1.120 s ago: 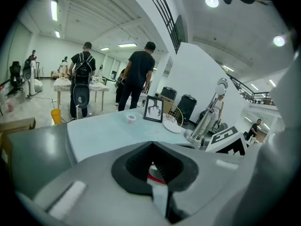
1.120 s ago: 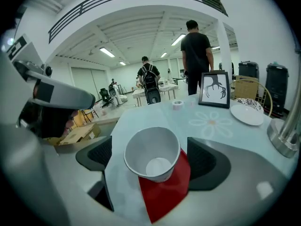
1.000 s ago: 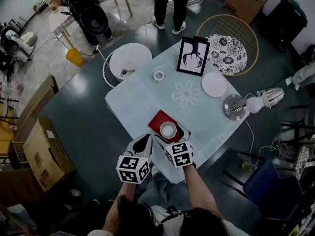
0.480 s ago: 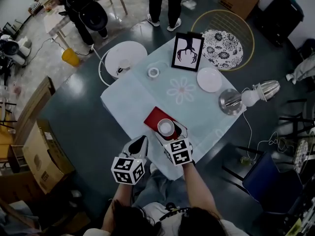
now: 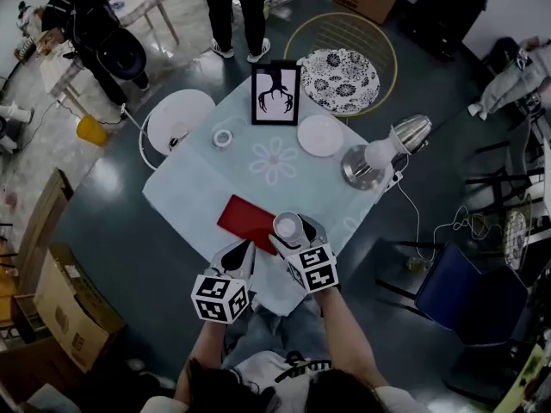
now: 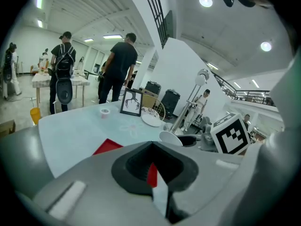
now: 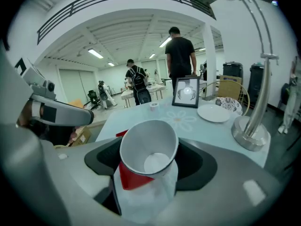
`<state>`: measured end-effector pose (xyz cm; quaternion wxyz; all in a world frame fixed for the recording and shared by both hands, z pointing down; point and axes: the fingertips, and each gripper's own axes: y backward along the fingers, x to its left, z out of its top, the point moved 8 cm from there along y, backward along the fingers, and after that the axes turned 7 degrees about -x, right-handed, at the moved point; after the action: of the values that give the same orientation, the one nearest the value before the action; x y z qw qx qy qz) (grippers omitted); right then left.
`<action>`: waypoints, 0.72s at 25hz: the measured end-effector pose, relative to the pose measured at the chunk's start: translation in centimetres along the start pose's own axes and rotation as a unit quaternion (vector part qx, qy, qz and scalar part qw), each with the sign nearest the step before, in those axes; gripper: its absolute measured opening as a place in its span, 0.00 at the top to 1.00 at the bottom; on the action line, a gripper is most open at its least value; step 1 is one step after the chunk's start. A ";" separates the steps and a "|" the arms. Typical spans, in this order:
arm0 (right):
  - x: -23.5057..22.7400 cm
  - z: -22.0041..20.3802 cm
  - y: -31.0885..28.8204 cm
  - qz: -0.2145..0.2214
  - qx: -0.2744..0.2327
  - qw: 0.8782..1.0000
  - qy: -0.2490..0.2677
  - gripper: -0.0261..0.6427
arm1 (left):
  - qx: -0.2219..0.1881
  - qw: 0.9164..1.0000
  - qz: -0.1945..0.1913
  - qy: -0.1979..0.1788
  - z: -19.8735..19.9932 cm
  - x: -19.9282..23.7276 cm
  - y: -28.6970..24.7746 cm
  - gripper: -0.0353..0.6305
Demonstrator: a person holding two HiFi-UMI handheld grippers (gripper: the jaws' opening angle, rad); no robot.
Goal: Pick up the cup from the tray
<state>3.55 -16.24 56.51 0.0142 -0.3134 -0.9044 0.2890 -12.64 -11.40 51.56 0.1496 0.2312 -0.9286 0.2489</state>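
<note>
My right gripper [image 5: 291, 237] is shut on a white cup [image 5: 287, 227], held upright just off the right end of the red tray [image 5: 245, 218]. In the right gripper view the cup [image 7: 148, 149] sits between the jaws with its mouth open toward the camera and the tray's red showing under it. The left gripper [image 5: 239, 254] hovers over the table's near edge beside the tray, jaws together with nothing in them. From the left gripper view I see the tray [image 6: 108, 146] ahead and the cup's rim [image 6: 170, 138] to the right.
On the pale tablecloth [image 5: 198, 179] farther back stand a picture frame [image 5: 275, 93], a white plate [image 5: 319, 135], a patterned plate [image 5: 338, 69], a tape roll [image 5: 223, 138] and a metal lamp [image 5: 379, 153]. A blue chair [image 5: 469, 291] is at the right. People stand beyond the table.
The cup has come up off the red tray in the right gripper and shifted to the tray's right end. The left gripper has stayed near the table edge.
</note>
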 end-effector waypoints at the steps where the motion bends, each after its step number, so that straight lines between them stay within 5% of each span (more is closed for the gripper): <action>1: -0.7 -0.1 0.6 -0.010 -0.002 1.000 -0.006 0.42 | 0.001 1.000 -0.009 -0.003 0.0 -0.6 -0.5 0.95; 18: -8.3 -4.4 5.2 -0.080 -0.002 0.995 -0.050 0.43 | 0.030 0.998 -0.046 -0.009 -1.6 -6.3 -5.5 0.95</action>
<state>14.04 -15.44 58.65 -0.0089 -0.2248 -0.9270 0.3002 -4.22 -12.56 52.54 0.1453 0.2801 -0.9105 0.2673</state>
